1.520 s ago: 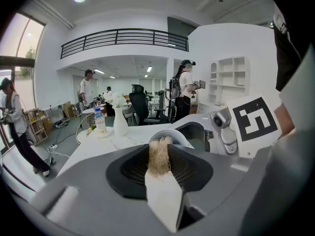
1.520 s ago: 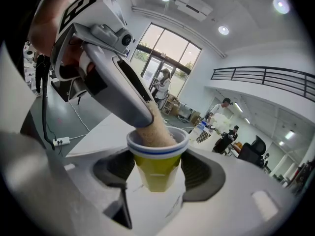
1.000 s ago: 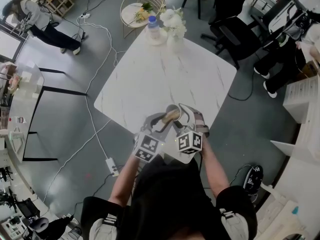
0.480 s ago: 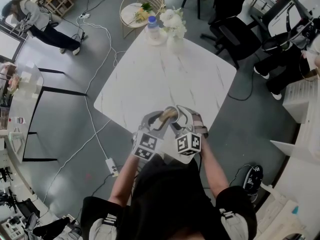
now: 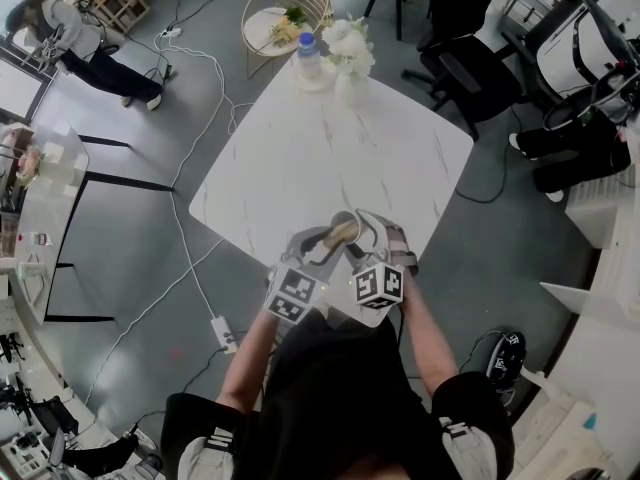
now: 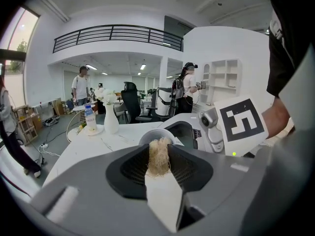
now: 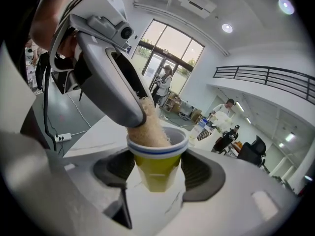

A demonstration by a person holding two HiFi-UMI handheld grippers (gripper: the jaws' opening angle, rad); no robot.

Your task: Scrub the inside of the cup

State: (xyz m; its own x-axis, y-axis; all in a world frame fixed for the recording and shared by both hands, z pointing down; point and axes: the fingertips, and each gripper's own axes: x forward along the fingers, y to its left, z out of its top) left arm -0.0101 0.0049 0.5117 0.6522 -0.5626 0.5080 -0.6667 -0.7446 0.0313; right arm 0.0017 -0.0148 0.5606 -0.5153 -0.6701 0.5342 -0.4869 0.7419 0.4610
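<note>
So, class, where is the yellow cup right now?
In the head view the yellow cup is at the near edge of the white table, clamped in the right gripper, with the left gripper pushing a scrubber into its mouth.

Glossy yellow cup [image 7: 156, 170], coarse fibrous scrubber [image 7: 150, 129] — smooth marble-look table [image 5: 330, 158].

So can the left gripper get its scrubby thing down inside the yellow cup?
Probably yes. The scrubber held by the left gripper already pokes into the open mouth of the cup. Nothing covers the rim, and the right gripper grips the cup by its sides.
</note>
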